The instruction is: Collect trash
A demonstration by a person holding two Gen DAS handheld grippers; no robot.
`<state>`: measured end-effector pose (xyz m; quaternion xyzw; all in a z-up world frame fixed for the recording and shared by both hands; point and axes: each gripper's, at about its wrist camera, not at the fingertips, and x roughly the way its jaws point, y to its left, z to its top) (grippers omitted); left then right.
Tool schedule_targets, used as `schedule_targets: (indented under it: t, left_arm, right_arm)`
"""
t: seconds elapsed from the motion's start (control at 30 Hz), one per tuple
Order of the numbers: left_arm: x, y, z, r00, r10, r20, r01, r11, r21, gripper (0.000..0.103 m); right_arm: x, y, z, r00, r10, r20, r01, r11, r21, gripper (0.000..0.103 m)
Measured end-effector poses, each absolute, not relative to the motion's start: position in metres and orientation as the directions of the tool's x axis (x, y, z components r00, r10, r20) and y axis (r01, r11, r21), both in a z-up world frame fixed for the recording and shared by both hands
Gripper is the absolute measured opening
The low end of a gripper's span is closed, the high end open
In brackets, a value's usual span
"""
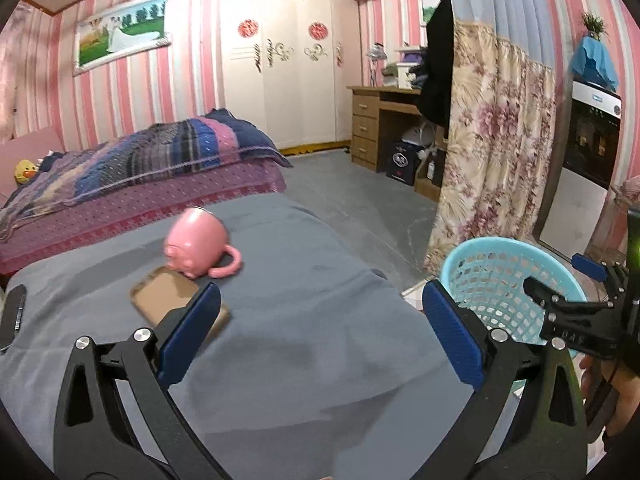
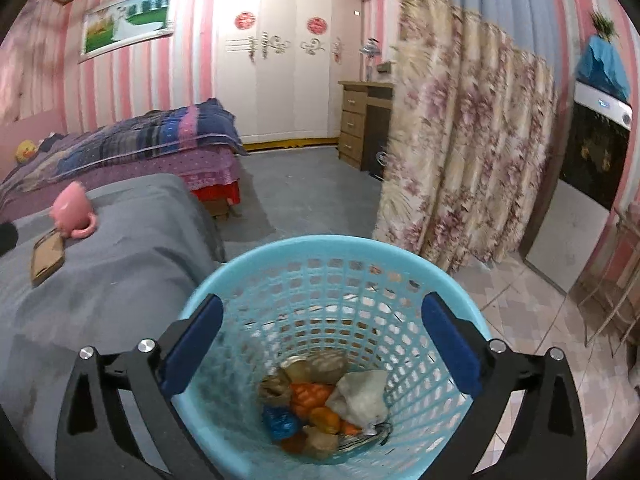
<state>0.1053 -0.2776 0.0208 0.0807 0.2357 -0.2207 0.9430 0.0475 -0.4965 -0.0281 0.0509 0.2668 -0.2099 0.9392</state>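
Pink-striped walls enclose a bed with a grey cover (image 1: 312, 340). Right gripper (image 2: 322, 344) hangs spread and empty over the blue basket (image 2: 280, 252), above the trash (image 2: 324, 404) at its bottom. Left gripper (image 1: 320, 328) is spread over the cover, the basket just to its right.

Faint letters "DAY" on the right tongs (image 1: 560, 280) (black frame), nothing else legible
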Motion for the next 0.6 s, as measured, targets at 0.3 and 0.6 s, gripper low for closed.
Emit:
schedule_targets:
  t: [0.3,0.6]
  left_arm:
    - [0.064,-0.208,0.039,0.836,-0.328,-0.44,0.391,0.918,0.059,0.098]
    - [0.032,-0.114,0.039,0.861,-0.23,-0.454,0.276,0.96,0.038,0.098]
  right_arm:
    - [0.032,-0.424,0.01,0.83,-0.315,-0.461,0.346,0.938,-0.017,0.098]
    - [0.007,-0.333,0.037,0.897,-0.19,-0.399,0.219,0.975,0.027,0.098]
